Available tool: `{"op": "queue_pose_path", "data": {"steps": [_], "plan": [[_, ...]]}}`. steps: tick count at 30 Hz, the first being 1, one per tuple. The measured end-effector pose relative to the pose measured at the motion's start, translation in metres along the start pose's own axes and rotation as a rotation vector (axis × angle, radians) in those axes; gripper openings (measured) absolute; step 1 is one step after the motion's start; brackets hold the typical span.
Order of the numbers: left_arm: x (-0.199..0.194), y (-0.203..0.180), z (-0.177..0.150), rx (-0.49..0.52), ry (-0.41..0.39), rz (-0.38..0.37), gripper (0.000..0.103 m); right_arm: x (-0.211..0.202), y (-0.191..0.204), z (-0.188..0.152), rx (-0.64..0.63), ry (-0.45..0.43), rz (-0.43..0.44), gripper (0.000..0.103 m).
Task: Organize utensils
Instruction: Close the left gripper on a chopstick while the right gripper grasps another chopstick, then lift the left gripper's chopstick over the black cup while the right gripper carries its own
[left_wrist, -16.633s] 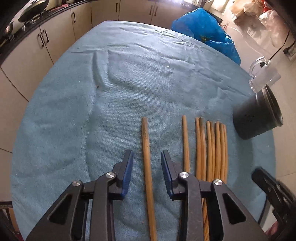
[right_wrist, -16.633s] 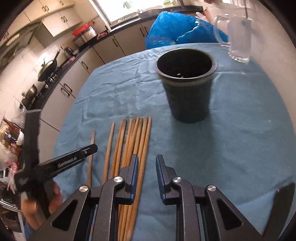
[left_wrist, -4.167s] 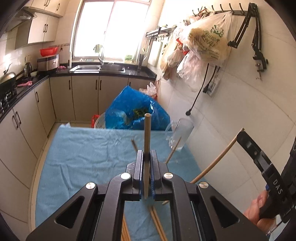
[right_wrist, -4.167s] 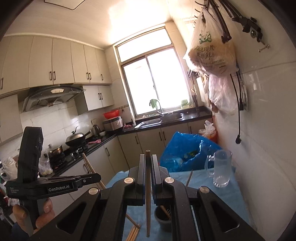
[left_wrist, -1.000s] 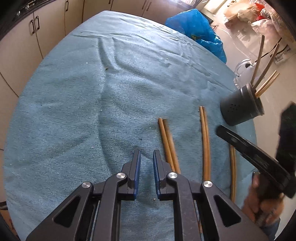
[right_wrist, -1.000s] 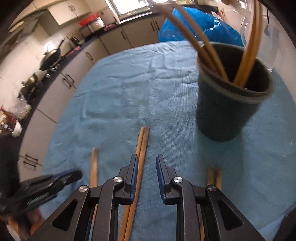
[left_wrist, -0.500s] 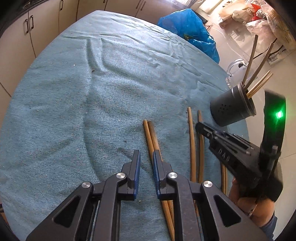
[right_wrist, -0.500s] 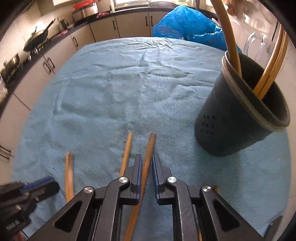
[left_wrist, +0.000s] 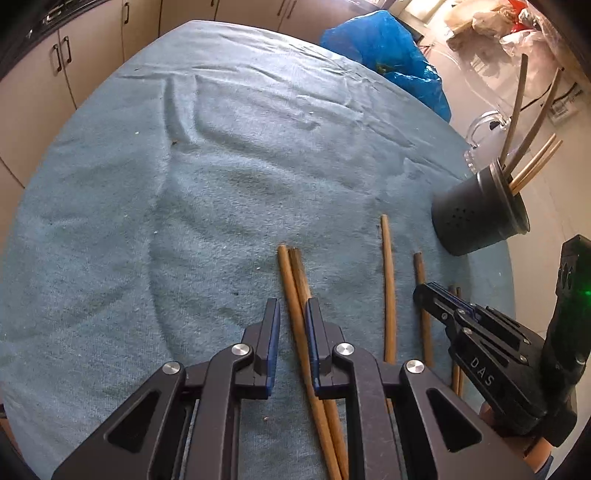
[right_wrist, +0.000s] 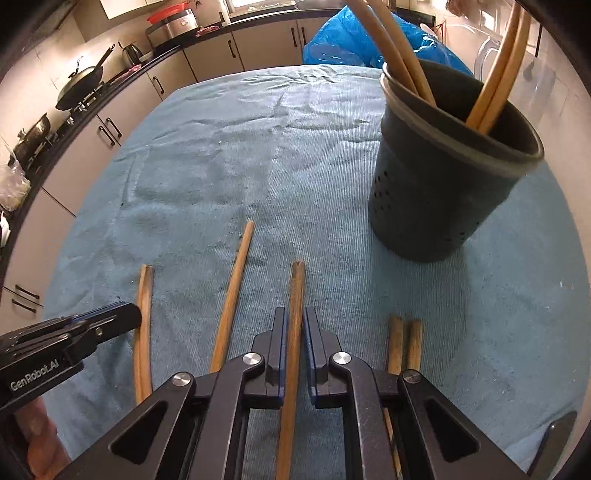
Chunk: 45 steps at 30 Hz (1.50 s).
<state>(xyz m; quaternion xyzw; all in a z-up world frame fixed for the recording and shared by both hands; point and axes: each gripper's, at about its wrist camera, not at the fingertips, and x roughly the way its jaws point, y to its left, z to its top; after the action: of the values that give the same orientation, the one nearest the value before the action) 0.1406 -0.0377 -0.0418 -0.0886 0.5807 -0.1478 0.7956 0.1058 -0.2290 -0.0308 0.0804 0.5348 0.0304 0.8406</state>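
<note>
Chopsticks of brown wood lie loose on the blue terry-cloth table cover, and four more stand in the dark perforated plastic cup at its far right. The left gripper sits low over a touching pair of chopsticks, its blue-lined jaws partly open with a gap on each side of the pair, gripping nothing. The right gripper has its jaws drawn in close around a single wooden chopstick; whether they actually pinch it cannot be told. A lighter chopstick lies just left of it, and two more lie side by side to its right.
</note>
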Motion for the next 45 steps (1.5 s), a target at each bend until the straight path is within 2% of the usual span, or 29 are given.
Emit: {"op": "queue_pose_path", "data": {"steps": [4,9,12,15,16,18,23,27,32,35,37,39,42,45], "plan": [[0.004,-0.006,0.007,0.006,-0.001,0.081,0.010,0.000,0.003,0.001,-0.007,0.002,-0.008,0.009],[0.003,-0.010,0.001,0.050,-0.012,0.137,0.009,0.003,0.007,0.006,-0.045,0.003,-0.038,0.010],[-0.002,-0.008,-0.005,0.061,-0.024,0.116,0.007,0.004,0.009,0.007,-0.061,0.001,-0.041,0.008],[-0.017,-0.008,-0.012,0.070,-0.064,0.076,0.007,-0.003,0.008,0.005,-0.034,-0.011,0.012,0.008],[-0.026,-0.009,-0.015,0.077,-0.087,0.067,0.007,-0.008,0.009,0.003,-0.037,-0.030,0.015,0.008],[-0.047,-0.013,-0.019,0.090,-0.144,0.051,0.006,-0.027,0.009,-0.001,-0.034,-0.082,0.076,0.008],[-0.108,-0.032,-0.036,0.147,-0.302,0.018,0.006,-0.097,0.007,-0.020,-0.064,-0.286,0.197,0.008],[-0.139,-0.049,-0.048,0.184,-0.377,-0.009,0.004,-0.149,0.006,-0.042,-0.092,-0.443,0.301,0.008],[-0.160,-0.067,-0.063,0.232,-0.436,-0.016,0.004,-0.183,0.005,-0.066,-0.104,-0.566,0.312,0.008],[-0.163,-0.070,-0.064,0.247,-0.434,-0.011,0.004,-0.192,-0.002,-0.074,-0.085,-0.598,0.328,0.008],[-0.157,-0.066,-0.061,0.214,-0.410,0.022,0.004,-0.194,-0.003,-0.077,-0.080,-0.596,0.331,0.008],[-0.145,-0.058,-0.055,0.182,-0.361,0.017,0.005,-0.195,-0.008,-0.078,-0.072,-0.597,0.326,0.008],[-0.113,-0.038,-0.039,0.088,-0.248,0.021,0.017,-0.195,-0.012,-0.081,-0.059,-0.593,0.341,0.008],[-0.079,-0.024,-0.026,0.034,-0.155,0.022,0.017,-0.198,-0.015,-0.083,-0.059,-0.601,0.353,0.008]]}}
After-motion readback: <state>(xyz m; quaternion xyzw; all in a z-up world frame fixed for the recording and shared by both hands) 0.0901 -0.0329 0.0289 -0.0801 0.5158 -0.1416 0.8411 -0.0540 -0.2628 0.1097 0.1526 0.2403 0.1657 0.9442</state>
